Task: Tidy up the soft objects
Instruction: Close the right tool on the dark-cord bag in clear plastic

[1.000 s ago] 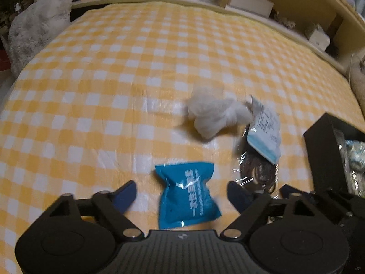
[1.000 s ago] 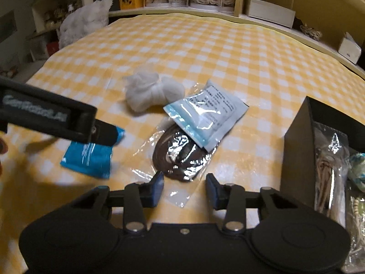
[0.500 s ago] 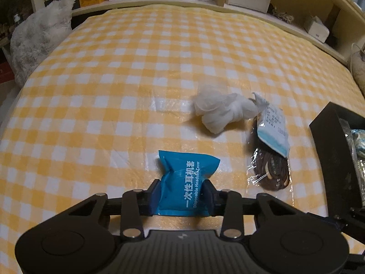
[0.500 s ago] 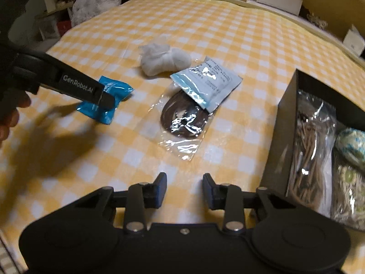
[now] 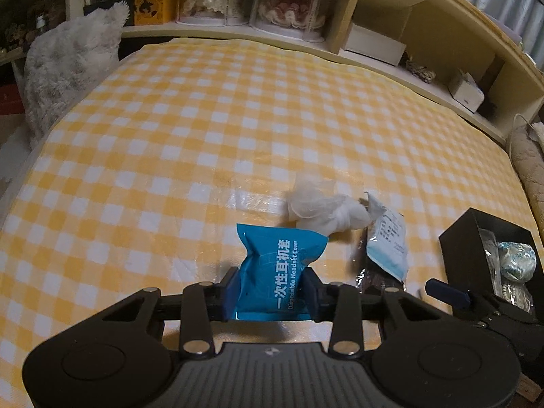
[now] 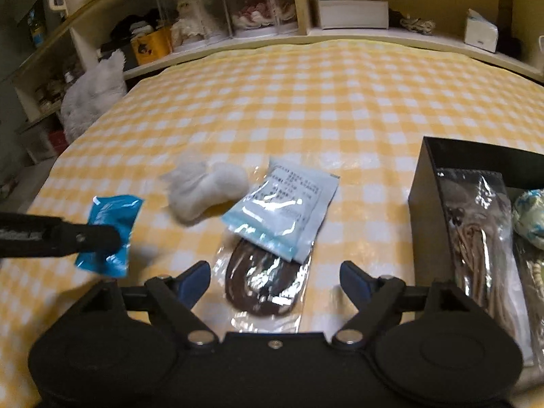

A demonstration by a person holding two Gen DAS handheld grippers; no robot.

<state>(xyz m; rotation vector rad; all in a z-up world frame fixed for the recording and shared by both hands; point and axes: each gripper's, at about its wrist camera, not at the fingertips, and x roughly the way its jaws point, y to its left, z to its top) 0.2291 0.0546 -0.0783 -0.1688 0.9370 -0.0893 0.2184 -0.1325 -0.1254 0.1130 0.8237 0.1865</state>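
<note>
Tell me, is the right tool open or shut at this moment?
Open. The right tool has its two blue fingertips spread wide apart, with the clear bag of brown cord lying on the checkered cloth between them, not gripped.

L wrist: low, fwd | R wrist: low, fwd | shared: blue packet (image 5: 280,265), white bundle (image 6: 207,190)

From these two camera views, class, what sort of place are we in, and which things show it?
Probably a bedroom at home: a yellow checked blanket covers what looks like a bed, shelves behind hold dolls in clear cases, and a fluffy white plush sits at the edge.
</note>
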